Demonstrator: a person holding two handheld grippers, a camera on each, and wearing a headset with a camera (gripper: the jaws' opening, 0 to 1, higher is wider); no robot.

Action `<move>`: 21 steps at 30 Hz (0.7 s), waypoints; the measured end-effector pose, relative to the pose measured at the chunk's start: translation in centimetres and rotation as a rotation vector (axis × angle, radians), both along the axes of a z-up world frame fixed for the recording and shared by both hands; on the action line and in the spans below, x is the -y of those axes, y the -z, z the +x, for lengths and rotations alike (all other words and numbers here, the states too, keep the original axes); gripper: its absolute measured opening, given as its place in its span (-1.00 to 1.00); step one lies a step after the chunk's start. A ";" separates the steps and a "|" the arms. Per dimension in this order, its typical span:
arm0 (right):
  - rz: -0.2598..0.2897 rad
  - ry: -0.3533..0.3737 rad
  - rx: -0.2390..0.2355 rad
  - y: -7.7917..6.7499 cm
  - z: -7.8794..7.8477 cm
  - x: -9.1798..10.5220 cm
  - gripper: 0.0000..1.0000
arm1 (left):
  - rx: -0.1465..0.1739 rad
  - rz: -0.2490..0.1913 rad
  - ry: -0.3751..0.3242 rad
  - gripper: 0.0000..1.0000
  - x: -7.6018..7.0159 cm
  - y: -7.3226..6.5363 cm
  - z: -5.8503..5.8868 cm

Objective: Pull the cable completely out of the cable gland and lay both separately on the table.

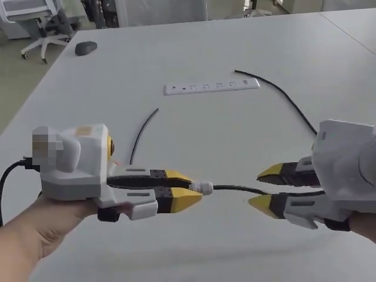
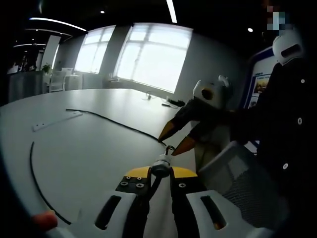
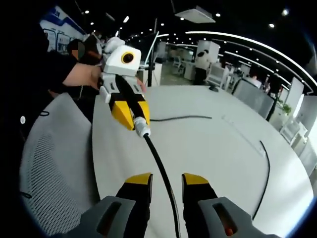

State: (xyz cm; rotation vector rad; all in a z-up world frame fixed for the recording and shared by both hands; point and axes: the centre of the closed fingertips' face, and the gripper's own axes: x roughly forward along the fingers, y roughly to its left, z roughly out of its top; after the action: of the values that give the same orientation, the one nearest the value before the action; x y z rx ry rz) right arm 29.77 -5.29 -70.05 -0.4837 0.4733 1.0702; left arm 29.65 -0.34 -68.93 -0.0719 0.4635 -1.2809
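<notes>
Left tongs [image 1: 195, 187], held in a hand above the surface [image 1: 194, 53], are pinched tight on the cable gland [image 1: 203, 188], a small white fitting poking out past the yellow tips. The cable [image 1: 232, 188] leaves the gland and runs right through the air into the gap of the right tongs [image 1: 255, 189]. Right tongs are spread wide with the cable passing between the jaws, nothing clamped.

Handling, my guess:
- **Gland:** light, hard, smooth plastic. It is small enough to twist or slip in the tips, so a grip across the body, as it is now, looks right.
- **Cable:** thin and light with a rubbery jacket. It is bendy but holds a fairly straight line over this short span, and it will likely drag in the gland's seal.
- **Where to grip:** the right tongs look best placed close to the gland, squeezing across the jacket and pulling straight along the cable's line. A hold further out would just flex it.

Views:
- **Head view:** gives the layout of the surface, with a power strip [image 1: 211, 87] and its black cord [image 1: 285, 97], a short loose wire [image 1: 143, 132], and a mouse [image 1: 86, 48] far back.
- **Left gripper view:** looks straight over the gland at the right tongs' tips. The cable is foreshortened, so its length is hard to judge.
- **Right gripper view:** the clearest one. The cable sits centred between its own spread jaws with a gap on each side, and a grey mesh chair [image 3: 54, 163] stands beside the surface edge. I can't tell where the cable's tail ends.
</notes>
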 end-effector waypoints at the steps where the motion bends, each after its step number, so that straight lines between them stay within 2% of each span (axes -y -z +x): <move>1: -0.002 0.003 -0.003 -0.1 -0.1 -0.4 -0.65 | 0.001 0.000 0.003 -0.70 0.1 0.0 0.0; 3: -0.002 -0.056 0.028 -0.3 -0.5 -1.5 -0.68 | 0.001 0.005 0.004 -0.70 0.1 0.0 -0.1; 7: -0.041 -0.067 0.043 0.2 -0.3 -2.3 -0.75 | -0.001 0.005 0.009 -0.70 0.2 0.0 -0.3; 11: -0.051 -0.093 0.057 0.3 -0.2 -2.7 -0.79 | 0.000 0.007 0.009 -0.70 0.2 0.0 -0.3; 18: -0.065 -0.100 0.057 0.5 -0.1 -2.7 -0.96 | 0.003 0.009 0.012 -0.70 0.2 0.0 -0.4; 21: -0.062 -0.088 0.035 0.6 -0.2 -2.6 -0.98 | 0.005 0.012 0.013 -0.70 0.2 0.0 -0.3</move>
State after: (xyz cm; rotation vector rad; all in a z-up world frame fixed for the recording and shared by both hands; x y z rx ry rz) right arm 29.56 -2.65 -70.67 -0.5819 0.4589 1.1321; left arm 29.32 -0.59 -68.96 -0.0557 0.4680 -1.2902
